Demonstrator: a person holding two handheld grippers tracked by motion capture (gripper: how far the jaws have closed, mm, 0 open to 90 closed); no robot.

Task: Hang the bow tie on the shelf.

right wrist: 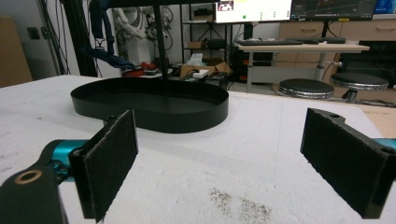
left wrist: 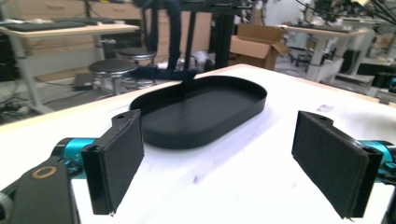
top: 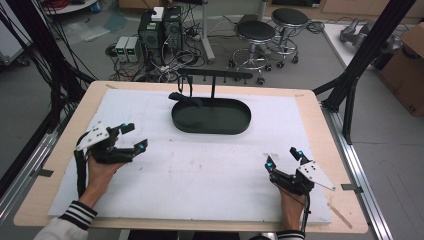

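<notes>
A black oval tray [top: 210, 122] sits at the far middle of the white mat [top: 200, 175]. A black rack [top: 215, 75] with hooks rises from the tray, and a dark strap [top: 185, 97] hangs from it onto the tray's left rim. My left gripper [top: 135, 136] rests at the mat's left, open and holding nothing, pointing toward the tray [left wrist: 201, 112]. My right gripper [top: 283, 158] sits at the near right, also open and holding nothing. In the left gripper view its own gripper [left wrist: 224, 163] frames bare mat; the right gripper view shows its gripper [right wrist: 229, 163] likewise, with the tray [right wrist: 149, 105] beyond.
The mat lies on a wooden table [top: 320, 125] edged by black frame posts [top: 360, 65]. Beyond the table stand stools [top: 255, 35], computer boxes [top: 160, 30] and tangled cables on the floor. A small smudge [right wrist: 238, 203] marks the mat near my right gripper.
</notes>
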